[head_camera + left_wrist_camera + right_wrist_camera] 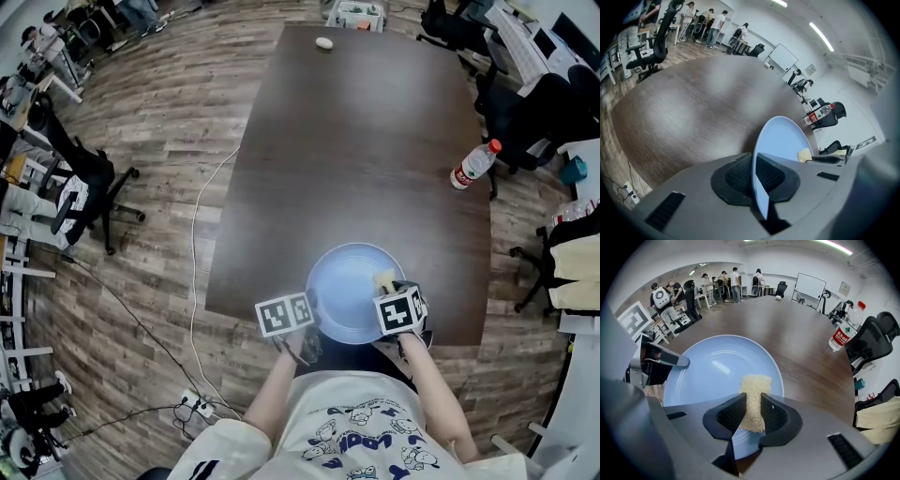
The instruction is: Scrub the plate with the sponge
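The blue plate (349, 292) sits at the table's (356, 141) near edge, its rim pinched in my left gripper (755, 174). My right gripper (751, 414) clamps the sponge (753, 394) over the plate's right side. Farther off stands a bottle (473, 166); I can't read its red label.

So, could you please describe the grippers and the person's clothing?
The left gripper and right gripper have grey bodies, black ribbed pads on the jaws and a cube of black-and-white square markers. The person wears a white cartoon-print T-shirt.

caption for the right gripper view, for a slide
Right gripper clamps a pale sponge over a light blue plate, its rim pinched by the left gripper, on a wooden table.
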`<state>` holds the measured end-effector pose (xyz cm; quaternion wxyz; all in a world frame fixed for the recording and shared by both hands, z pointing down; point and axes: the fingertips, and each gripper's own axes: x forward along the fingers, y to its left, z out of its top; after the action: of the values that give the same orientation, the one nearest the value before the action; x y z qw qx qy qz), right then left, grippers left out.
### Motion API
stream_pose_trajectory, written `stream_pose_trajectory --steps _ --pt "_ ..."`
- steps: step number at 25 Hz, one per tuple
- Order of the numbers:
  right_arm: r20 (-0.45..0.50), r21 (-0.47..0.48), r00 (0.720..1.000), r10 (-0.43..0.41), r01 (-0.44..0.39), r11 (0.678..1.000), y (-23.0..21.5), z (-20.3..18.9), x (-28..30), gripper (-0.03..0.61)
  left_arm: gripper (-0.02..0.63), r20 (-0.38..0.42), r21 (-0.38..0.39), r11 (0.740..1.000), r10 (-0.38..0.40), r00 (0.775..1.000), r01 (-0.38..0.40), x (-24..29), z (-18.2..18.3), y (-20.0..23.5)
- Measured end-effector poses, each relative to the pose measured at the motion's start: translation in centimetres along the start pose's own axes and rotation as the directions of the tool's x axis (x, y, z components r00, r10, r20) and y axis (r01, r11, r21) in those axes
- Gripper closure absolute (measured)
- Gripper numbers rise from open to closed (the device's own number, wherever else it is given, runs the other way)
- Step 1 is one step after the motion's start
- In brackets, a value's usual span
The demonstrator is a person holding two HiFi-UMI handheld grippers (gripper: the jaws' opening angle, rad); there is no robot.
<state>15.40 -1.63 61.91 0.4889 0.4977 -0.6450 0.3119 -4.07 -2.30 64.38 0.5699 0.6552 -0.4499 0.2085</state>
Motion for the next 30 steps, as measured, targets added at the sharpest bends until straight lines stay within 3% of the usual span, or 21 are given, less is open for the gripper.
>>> stream_pose_trajectory --steps 30 --pt "-0.091 0.001 0.976 0.200 -0.201 0.980 5.5 -4.2 -1.5 0.480 0.588 0.007 -0.018 1.000 0.017 1.000 -0.017 0.2 0.0 0.1"
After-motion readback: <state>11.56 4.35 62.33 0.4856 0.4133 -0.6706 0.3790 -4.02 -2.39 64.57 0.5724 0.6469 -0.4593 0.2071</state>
